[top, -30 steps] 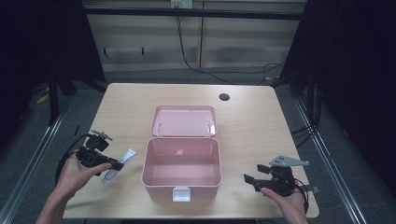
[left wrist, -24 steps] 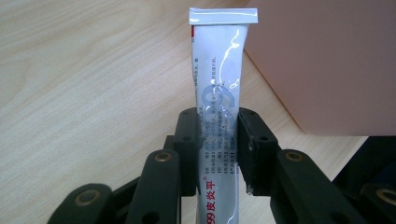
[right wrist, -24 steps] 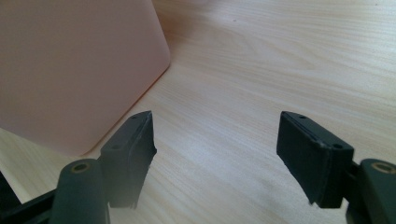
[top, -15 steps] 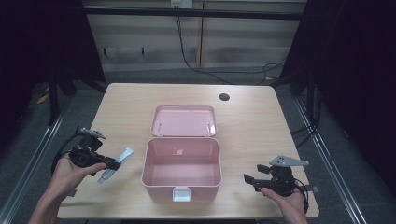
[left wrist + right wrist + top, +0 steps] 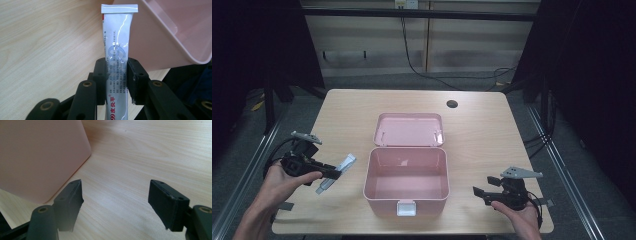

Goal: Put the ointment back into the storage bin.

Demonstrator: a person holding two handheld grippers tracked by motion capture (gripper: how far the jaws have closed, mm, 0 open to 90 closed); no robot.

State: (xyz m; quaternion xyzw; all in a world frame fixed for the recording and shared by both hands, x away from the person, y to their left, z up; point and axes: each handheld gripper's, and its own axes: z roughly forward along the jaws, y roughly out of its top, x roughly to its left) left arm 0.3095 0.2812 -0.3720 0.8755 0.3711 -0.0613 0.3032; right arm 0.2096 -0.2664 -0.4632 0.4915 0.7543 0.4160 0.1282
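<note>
Left gripper (image 5: 117, 75), clamped on ointment tube (image 5: 117, 50) beside pink box (image 5: 406, 175); tube's crimped end could snag the box rim

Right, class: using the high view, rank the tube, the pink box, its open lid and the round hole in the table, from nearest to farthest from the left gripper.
1. Tube: clamped in the left gripper, left of the box.
2. Pink box: centre front, beside the tube.
3. Lid: lying open behind the box.
4. Hole: far right of the table.
</note>
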